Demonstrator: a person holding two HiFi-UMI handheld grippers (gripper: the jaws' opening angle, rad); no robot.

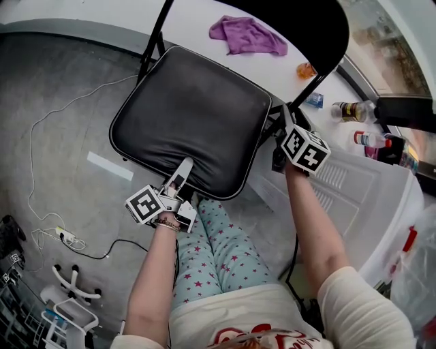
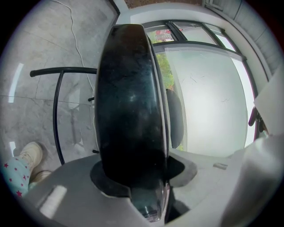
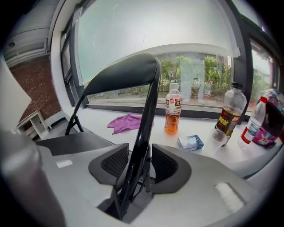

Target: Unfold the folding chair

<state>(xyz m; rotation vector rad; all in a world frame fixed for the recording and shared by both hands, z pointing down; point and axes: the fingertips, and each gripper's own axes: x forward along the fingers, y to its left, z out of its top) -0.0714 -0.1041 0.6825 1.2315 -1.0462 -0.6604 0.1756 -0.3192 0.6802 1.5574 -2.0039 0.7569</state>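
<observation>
Floor open and bare along the left of the head view, crossed only by a thin white cable running down to a power strip at lower left. Strip of pale tape near the seat's left corner. Folding chair at upper centre, black seat lying close to flat, backrest against the top edge. Front seat edge clamped in the left gripper, one jaw over the cushion, one under. Right-side frame tube pinched between the pads of the right gripper. Tight on the right: white bin just beside the chair frame. Behind the chair, white sill with purple cloth, orange drink bottle, small box and further bottles. Star-print trouser leg directly below the front edge. White wheeled base at lower left, well apart.
</observation>
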